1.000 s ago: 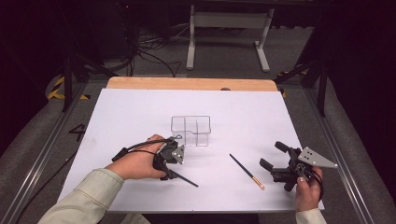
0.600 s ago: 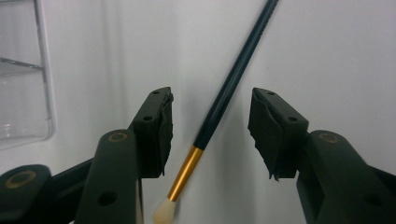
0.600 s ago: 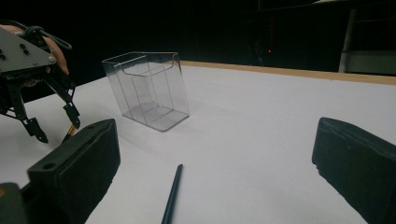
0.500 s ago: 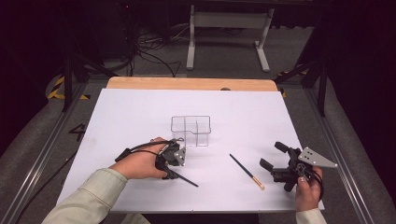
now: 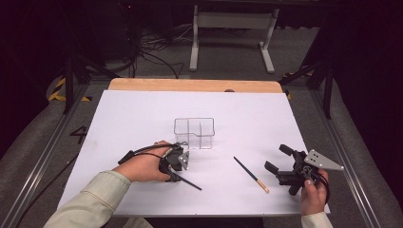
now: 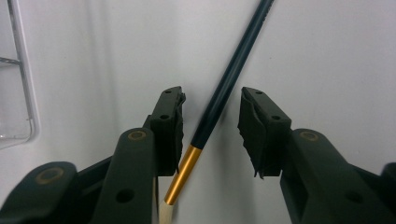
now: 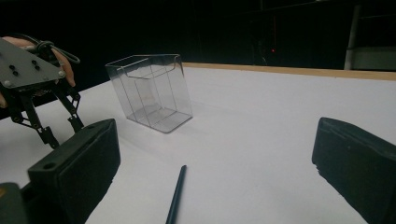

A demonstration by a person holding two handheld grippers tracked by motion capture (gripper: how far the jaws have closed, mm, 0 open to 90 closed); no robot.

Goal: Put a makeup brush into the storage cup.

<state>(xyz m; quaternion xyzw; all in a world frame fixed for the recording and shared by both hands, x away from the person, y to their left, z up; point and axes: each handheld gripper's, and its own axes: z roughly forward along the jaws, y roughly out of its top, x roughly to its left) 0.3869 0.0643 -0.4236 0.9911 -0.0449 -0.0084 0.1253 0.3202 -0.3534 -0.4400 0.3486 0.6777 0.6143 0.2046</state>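
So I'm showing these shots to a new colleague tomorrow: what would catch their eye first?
Probably the left gripper, pointing down near the table's front left: its jaws have just been closing around a dark brush with a gold ferrule, pads not yet touching it. Next, the clear divided box at the middle of the white table, and a second brush lying before the open right gripper.

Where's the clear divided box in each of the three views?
High view: clear box at mid-table, just beyond the left tongs.
Left gripper view: box at the far left edge.
Right gripper view: box upper left of centre.
Shared landmark: the left tongs, which have just been closing with a brush between them.
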